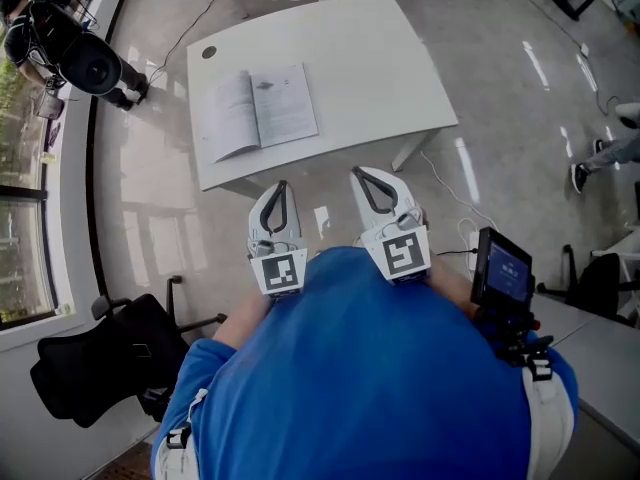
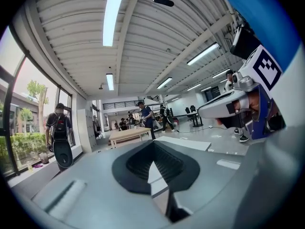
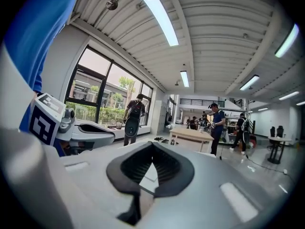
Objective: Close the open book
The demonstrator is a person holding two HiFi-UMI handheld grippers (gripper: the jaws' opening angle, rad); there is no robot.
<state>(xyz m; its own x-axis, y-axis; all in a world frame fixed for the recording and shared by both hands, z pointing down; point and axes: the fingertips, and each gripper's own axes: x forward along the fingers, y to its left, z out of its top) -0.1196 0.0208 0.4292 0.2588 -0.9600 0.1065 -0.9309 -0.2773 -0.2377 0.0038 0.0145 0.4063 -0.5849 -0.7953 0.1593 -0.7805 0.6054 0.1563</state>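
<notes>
Two grippers are seen in the head view, held side by side just short of the white table's (image 1: 370,58) near edge, close against a person in a blue shirt (image 1: 360,388). The left gripper (image 1: 281,184) and the right gripper (image 1: 363,174) are pointed toward the table, and neither touches it. The open book (image 1: 255,111) is laid flat, pages up, on the table's left half, well apart from both grippers. A black office chair (image 1: 100,363) is stood on the floor, off the table's near left corner.

In the left gripper view, the fingers (image 2: 138,163) are seen closed together at their tips, with nothing between them. The table's pale edge is seen just past those tips, and the right gripper is held to their right, short of the table.

In the right gripper view, the fingers (image 3: 167,168) are likewise brought together and nothing is held. The left gripper is seen at the left, also short of the table. The book cannot be made out in either gripper view.
</notes>
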